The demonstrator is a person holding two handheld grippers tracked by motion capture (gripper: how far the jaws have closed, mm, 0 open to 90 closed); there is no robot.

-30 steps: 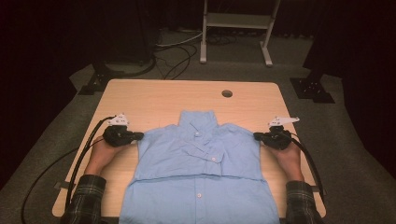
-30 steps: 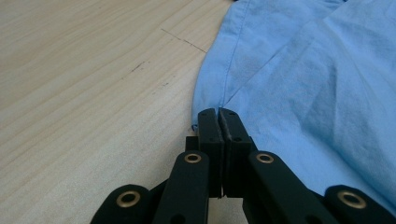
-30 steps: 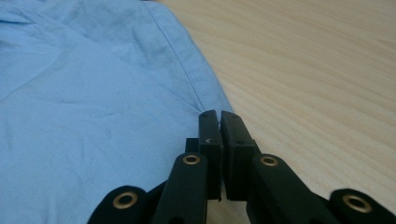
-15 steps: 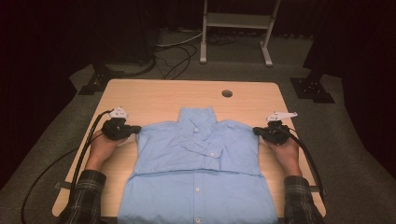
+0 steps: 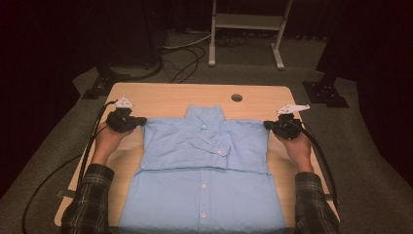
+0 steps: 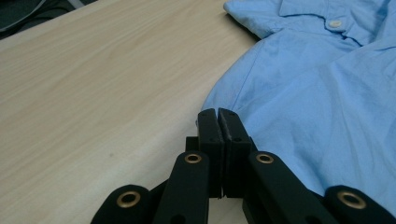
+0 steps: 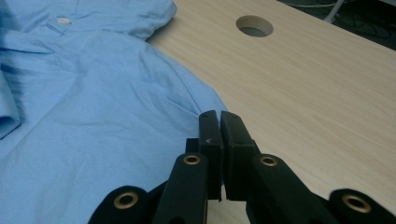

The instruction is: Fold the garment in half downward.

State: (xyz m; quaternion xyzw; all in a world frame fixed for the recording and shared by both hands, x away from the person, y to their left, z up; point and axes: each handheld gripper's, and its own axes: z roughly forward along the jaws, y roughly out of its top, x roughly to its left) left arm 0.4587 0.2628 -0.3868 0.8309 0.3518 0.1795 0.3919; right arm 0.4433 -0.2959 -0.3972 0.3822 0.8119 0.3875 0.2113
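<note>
High view: light-blue cotton shirt (image 5: 204, 165) flat on the pale wooden table (image 5: 165, 95), collar away from the person, lower half folded up; left gripper (image 5: 139, 122) at its left shoulder corner, right gripper (image 5: 269, 126) at the right.

Left gripper view: jaws pressed together, pinching the shirt's (image 6: 317, 93) smooth woven edge.

Right gripper view: jaws likewise clamped on the shirt (image 7: 93, 116); round hole (image 7: 254, 25) in the table beyond.

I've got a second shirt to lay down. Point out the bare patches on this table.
Bare table lies along the far edge beyond the collar, broken by the round hole. Narrow strips flank the blue shirt, but the left gripper and right gripper crowd the shoulders. The near half is covered.
</note>
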